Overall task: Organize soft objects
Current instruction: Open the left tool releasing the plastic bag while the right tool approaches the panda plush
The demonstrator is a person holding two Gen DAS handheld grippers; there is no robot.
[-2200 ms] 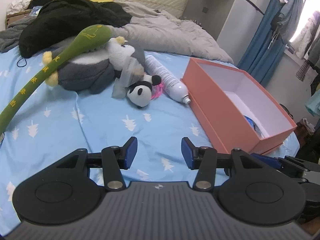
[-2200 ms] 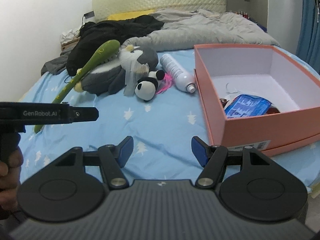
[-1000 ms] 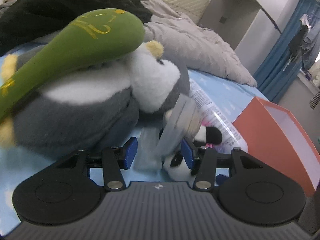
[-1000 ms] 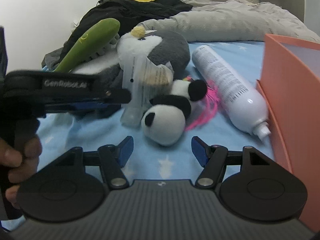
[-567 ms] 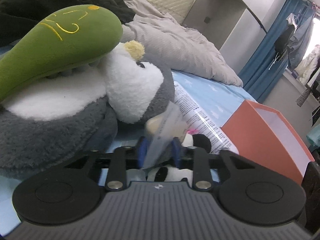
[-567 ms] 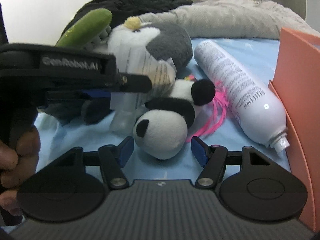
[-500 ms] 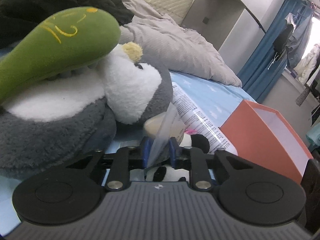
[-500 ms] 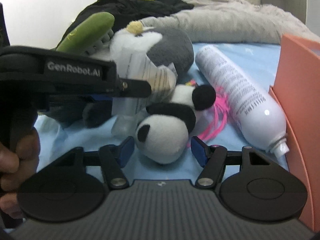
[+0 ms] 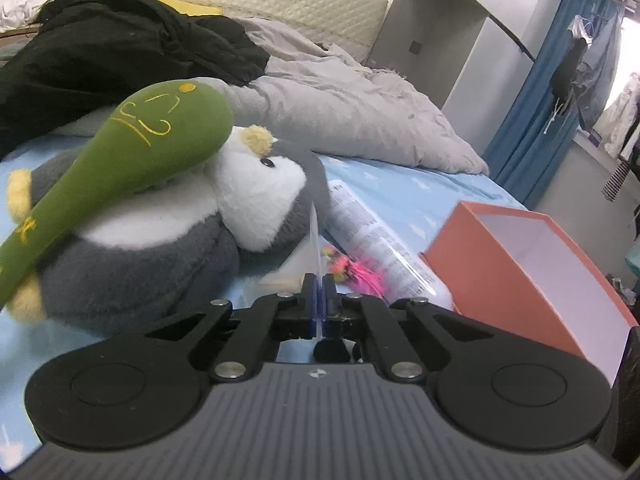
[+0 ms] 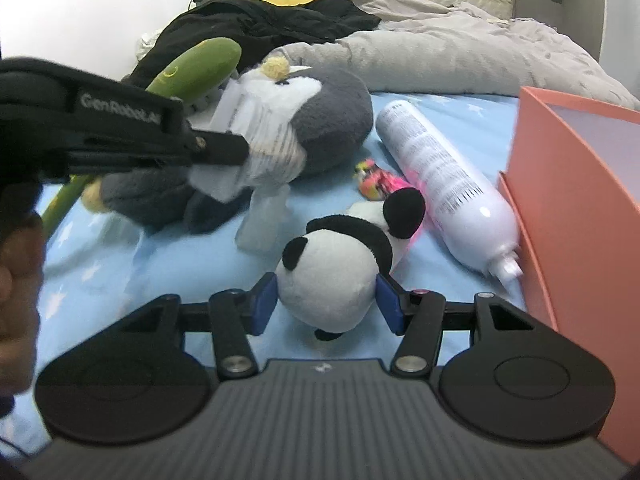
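Observation:
My left gripper (image 9: 319, 300) is shut on the thin edge of a clear plastic packet (image 9: 316, 232), held just above the blue sheet. In the right wrist view the left gripper (image 10: 236, 148) reaches in from the left with the packet (image 10: 260, 148) hanging in front of the grey penguin plush (image 10: 332, 120). A green plush stick (image 9: 160, 136) lies across the penguin (image 9: 160, 264). My right gripper (image 10: 325, 304) has the small panda plush (image 10: 332, 276) between its jaws, which are closing, and both blue pads touch its sides.
A white spray bottle (image 10: 440, 176) lies between the plush toys and the orange box (image 10: 560, 184) on the right. A pink feathered toy (image 10: 376, 180) sits behind the panda. Grey duvet (image 9: 360, 120) and black clothes (image 9: 120, 48) fill the far bed. A hand (image 10: 16, 280) grips the left handle.
The left jaws have closed on the clear packet and lifted it a little. The right gripper has moved forward around the panda, and its jaws have narrowed onto it.

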